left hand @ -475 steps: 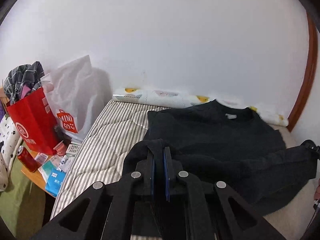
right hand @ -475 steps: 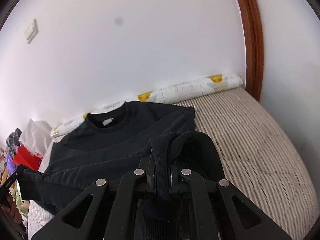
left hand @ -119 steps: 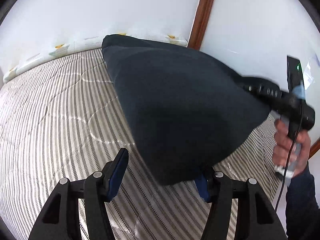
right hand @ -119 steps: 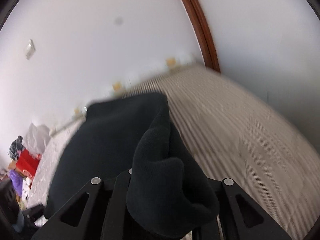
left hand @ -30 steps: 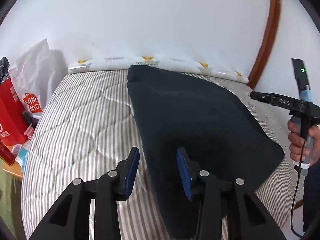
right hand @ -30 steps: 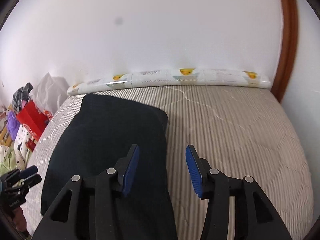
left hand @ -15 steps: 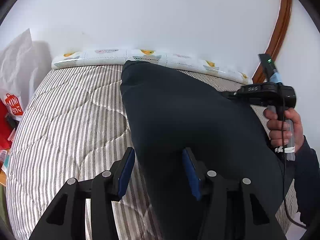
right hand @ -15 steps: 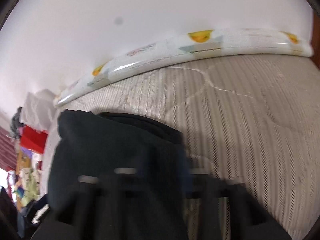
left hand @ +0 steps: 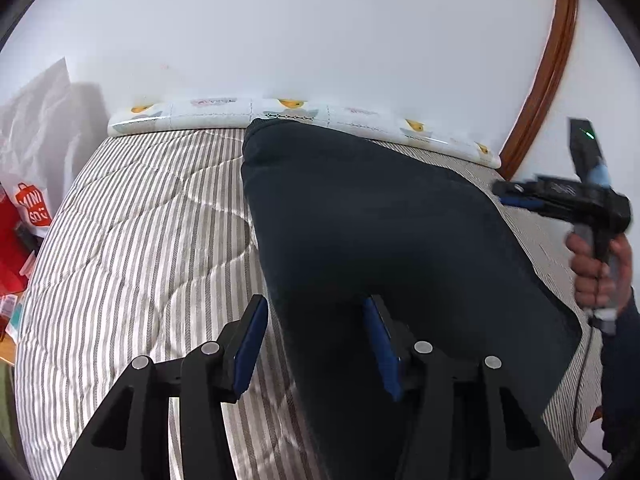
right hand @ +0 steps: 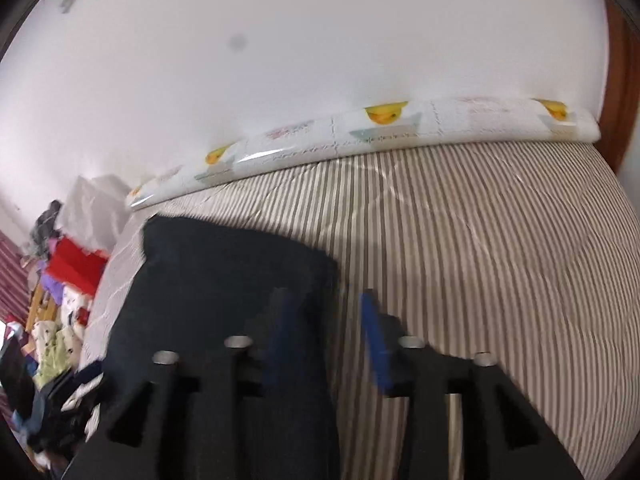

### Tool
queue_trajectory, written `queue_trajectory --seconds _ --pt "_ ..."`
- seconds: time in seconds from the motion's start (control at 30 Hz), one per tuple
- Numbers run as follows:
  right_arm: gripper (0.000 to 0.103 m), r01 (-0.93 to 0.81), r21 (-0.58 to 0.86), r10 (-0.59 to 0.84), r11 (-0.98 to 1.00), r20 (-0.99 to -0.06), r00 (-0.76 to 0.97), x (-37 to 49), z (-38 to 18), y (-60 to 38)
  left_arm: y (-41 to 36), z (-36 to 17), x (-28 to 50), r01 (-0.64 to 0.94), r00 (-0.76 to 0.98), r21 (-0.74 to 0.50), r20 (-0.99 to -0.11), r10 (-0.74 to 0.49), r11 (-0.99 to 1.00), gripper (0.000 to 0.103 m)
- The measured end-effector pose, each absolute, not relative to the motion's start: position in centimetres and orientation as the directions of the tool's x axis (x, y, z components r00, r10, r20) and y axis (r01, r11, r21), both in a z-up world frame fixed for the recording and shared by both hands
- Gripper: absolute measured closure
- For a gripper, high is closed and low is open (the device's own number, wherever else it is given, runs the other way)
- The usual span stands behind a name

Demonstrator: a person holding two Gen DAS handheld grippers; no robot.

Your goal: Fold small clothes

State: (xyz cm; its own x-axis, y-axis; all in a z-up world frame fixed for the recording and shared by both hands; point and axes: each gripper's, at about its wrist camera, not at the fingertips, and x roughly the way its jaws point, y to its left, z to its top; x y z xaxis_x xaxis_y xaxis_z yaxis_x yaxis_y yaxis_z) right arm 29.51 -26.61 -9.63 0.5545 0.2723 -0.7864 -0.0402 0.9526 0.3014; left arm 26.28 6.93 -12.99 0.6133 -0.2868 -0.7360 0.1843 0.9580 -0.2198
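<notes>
Dark garment [left hand: 380, 240], one only, lies folded into a long slab on the striped mattress [left hand: 132, 264], its far end close to the patterned roll [left hand: 304, 118] that runs along the foot of the white wall [left hand: 320, 32]. Its left long edge is straight and clean; the right long edge runs down toward the mattress's right border.

Two grippers work here. The left gripper [left hand: 316, 344] stands partly open with nothing pinched: the left blue pad [left hand: 250, 346] hangs over bare stripes, the right pad over the cloth, so the garment's left edge passes between them. The right gripper [right hand: 330, 336] appears blurred in its own view, its jaws opening; one pad sits over the cloth and the other over the mattress, with the garment's right edge between them and no grip visible. In the left view a hand [left hand: 598, 268] holds that right gripper's handle beside the garment's right edge.

Open room: a broad strip of bare mattress left of the garment, and a wider stretch to its right. Past the mattress's left edge stand one red bag [left hand: 12, 248] and one white bag [left hand: 36, 136], with a heap of mixed clothes [right hand: 52, 344] beyond.
</notes>
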Motion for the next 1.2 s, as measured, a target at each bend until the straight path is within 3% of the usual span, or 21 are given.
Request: queue_trajectory --seconds 0.27,0.3,0.37,0.5,0.63,0.7,0.77,0.8,0.83,1.03,1.2 --pt "0.057 -0.033 0.404 0.366 0.914 -0.788 0.495 23.5 -12.2 -26.3 6.7 -12.9 23.6 0.172 0.612 -0.234 -0.736 -0.29 0.957 0.055" --pt "0.062 -0.021 0.426 0.382 0.905 -0.786 0.486 23.4 -12.7 -26.2 6.6 -12.9 23.5 0.168 0.614 -0.226 -0.737 -0.281 0.959 0.055" --pt "0.095 -0.027 0.475 0.423 0.88 -0.756 0.499 23.0 -12.9 -26.5 6.4 -12.8 23.2 0.159 0.62 -0.209 -0.74 -0.262 0.965 0.055" --pt "0.097 -0.038 0.498 0.423 0.867 -0.691 0.586 21.5 -11.6 -27.8 6.3 -12.3 22.9 0.142 0.612 -0.201 -0.751 -0.246 0.969 0.055" --pt "0.095 0.005 0.376 0.303 0.927 -0.756 0.58 20.7 -11.2 -26.3 6.0 -12.2 22.4 0.128 0.611 -0.178 -0.761 -0.219 0.976 0.055" --pt "0.09 0.022 0.289 0.21 0.957 -0.745 0.633 19.4 -9.7 -25.5 6.0 -12.0 21.9 0.119 0.611 -0.179 -0.762 -0.215 0.977 0.055" --pt "0.075 0.008 0.246 0.178 0.969 -0.721 0.669 18.2 -8.7 -25.1 6.0 -11.9 21.5 0.115 0.611 -0.179 -0.763 -0.211 0.977 0.055" --pt "0.06 -0.017 0.204 0.161 0.979 -0.715 0.68 17.6 -8.3 -24.0 5.9 -11.7 21.2 0.11 0.611 -0.173 -0.765 -0.204 0.979 0.055" --pt "0.057 -0.037 0.174 0.152 0.984 -0.715 0.682 17.3 -8.2 -23.2 5.8 -11.5 20.9 0.103 0.615 -0.165 -0.764 -0.193 0.981 0.055" --pt "0.057 -0.037 0.037 0.052 0.999 -0.784 0.618 15.4 -10.9 -20.3 5.9 -9.6 18.5 0.062 0.629 -0.161 -0.76 -0.164 0.985 0.055" --pt "0.057 0.015 -0.003 -0.012 1.0 -0.784 0.62 12.3 -9.5 -20.7 5.9 -7.6 15.9 0.037 0.654 -0.142 -0.745 -0.131 0.989 0.046"
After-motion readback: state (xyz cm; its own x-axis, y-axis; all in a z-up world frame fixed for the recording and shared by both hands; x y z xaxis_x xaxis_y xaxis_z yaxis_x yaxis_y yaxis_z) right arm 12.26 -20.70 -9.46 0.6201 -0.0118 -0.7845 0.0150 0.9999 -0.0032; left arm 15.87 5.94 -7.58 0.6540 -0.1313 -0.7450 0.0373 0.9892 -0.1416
